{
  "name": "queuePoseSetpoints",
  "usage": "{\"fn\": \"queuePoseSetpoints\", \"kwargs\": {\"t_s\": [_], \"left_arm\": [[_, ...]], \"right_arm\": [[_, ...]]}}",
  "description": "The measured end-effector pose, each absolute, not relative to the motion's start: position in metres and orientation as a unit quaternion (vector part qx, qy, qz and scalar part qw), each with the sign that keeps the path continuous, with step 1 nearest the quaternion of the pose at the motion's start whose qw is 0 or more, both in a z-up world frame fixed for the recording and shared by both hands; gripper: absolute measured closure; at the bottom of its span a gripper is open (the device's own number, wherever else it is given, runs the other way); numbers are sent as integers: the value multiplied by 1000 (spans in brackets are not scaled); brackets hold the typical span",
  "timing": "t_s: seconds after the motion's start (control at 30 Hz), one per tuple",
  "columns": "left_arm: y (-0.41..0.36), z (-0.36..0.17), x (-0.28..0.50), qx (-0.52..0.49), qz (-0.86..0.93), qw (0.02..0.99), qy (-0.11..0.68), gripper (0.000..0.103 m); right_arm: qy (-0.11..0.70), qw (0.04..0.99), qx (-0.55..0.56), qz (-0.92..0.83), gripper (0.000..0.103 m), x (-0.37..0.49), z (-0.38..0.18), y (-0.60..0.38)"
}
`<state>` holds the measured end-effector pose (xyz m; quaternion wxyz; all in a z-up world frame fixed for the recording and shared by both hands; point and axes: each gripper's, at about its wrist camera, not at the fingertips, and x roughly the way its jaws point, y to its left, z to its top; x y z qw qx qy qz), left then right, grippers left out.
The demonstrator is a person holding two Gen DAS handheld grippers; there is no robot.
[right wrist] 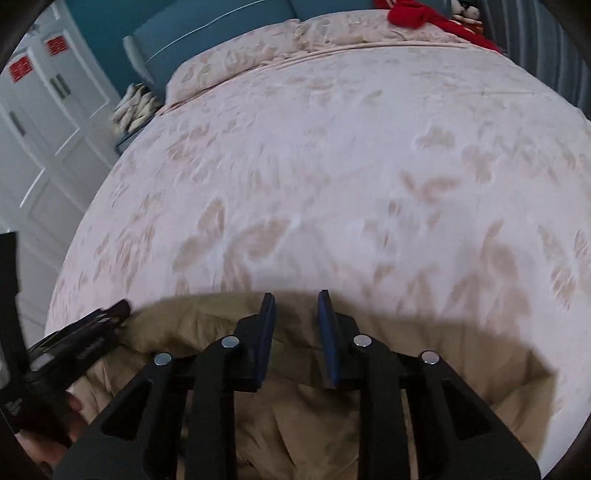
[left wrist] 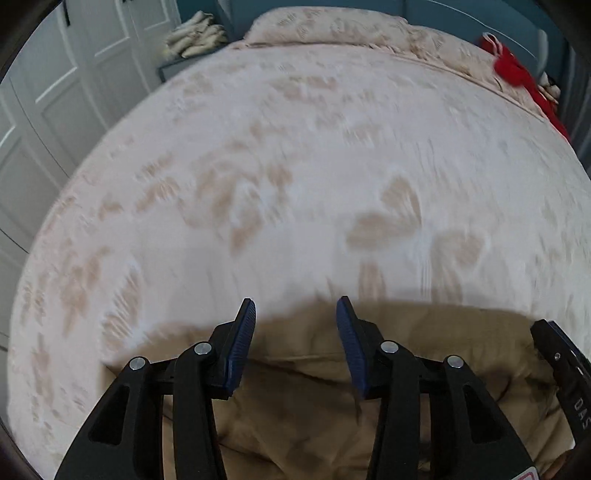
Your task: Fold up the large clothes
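Note:
A tan garment (left wrist: 317,398) lies bunched at the near edge of the bed, below both grippers; it also shows in the right wrist view (right wrist: 314,417). My left gripper (left wrist: 295,306) is open and empty, held above the garment's far edge. My right gripper (right wrist: 295,297) is open with a narrower gap, also above the garment and holding nothing. The right gripper shows at the right edge of the left wrist view (left wrist: 561,354), and the left gripper at the left of the right wrist view (right wrist: 77,332).
The bed is covered by a pale pink quilt with beige butterfly prints (left wrist: 295,166). A pillow (left wrist: 332,26) and a red item (left wrist: 517,70) lie at the head. White wardrobe doors (left wrist: 44,92) stand to the left, beside a small stand with a cream bundle (left wrist: 195,37).

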<state>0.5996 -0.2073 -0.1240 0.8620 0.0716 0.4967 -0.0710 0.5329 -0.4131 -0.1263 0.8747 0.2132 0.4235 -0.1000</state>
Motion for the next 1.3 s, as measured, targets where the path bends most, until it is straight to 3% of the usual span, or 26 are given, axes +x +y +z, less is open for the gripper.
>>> {"fn": "queuePoseSetpoints", "kwargs": {"t_s": [0.2, 0.5, 1.3], "left_arm": [[-201, -142, 552, 107, -91, 891, 432, 60], [-210, -163, 546, 114, -83, 907, 397, 60], [-210, -174, 538, 109, -73, 924, 359, 60]], "right_arm": [[421, 892, 145, -82, 82, 502, -147, -388], [406, 901, 118, -100, 83, 505, -171, -377], [374, 915, 104, -108, 83, 500, -179, -372]]}}
